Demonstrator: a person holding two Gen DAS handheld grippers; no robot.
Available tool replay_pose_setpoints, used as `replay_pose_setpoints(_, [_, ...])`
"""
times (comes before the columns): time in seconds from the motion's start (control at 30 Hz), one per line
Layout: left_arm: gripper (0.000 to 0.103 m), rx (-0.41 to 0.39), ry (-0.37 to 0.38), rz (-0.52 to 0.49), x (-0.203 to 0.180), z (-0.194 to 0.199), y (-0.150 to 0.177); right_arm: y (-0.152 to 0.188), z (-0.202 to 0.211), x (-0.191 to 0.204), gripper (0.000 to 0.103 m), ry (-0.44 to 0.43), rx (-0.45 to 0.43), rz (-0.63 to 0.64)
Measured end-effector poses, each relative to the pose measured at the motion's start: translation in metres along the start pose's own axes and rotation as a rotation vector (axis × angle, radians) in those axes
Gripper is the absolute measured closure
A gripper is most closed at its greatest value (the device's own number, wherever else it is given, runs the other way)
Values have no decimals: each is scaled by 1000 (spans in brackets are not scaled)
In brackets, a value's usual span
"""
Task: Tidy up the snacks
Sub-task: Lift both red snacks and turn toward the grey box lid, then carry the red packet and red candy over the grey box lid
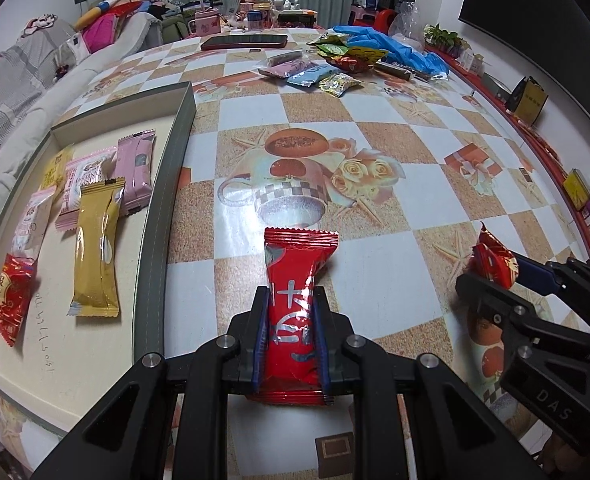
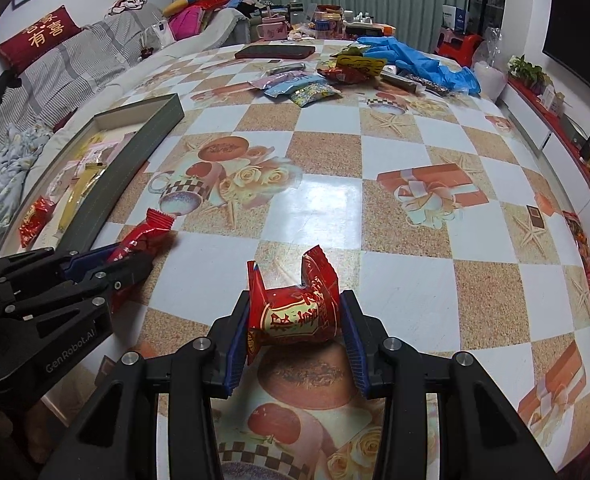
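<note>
The worktop (image 1: 375, 128) carries a tray (image 1: 175, 152) at left frame with about six snacks inside. A pile (image 1: 335, 64) waits at upper centre, so perhaps half remains. The left gripper (image 1: 291, 320) fingers clamp a red bar (image 1: 295, 280); the right gripper (image 2: 295, 320) fingers pinch a red packet (image 2: 295, 308) above the worktop.

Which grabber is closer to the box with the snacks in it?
Left. The left tool, shut on a long red snack, sits just beside the box. The right tool, holding a red and gold snack, is farther out over the table.
</note>
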State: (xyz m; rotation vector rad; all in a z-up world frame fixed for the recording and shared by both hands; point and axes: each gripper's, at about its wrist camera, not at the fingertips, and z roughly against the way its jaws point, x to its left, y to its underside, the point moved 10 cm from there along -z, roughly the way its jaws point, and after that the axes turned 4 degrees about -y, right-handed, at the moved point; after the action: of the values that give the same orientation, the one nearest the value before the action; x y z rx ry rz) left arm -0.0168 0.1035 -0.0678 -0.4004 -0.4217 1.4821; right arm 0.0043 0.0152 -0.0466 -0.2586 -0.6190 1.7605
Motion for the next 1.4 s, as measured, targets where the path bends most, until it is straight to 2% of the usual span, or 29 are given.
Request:
replay_pose_setpoints(0.53, [81, -42, -4, 8, 8, 27, -6, -7, 11, 21, 59, -36, -32, 19])
replay_pose_setpoints(1.03, [81, -52, -39, 35, 37, 43, -10, -17, 12, 55, 59, -74, -36, 78])
replay_pose_setpoints(1.4, [81, -62, -71, 73, 69, 53, -12, -36, 9, 98, 59, -114, -44, 157])
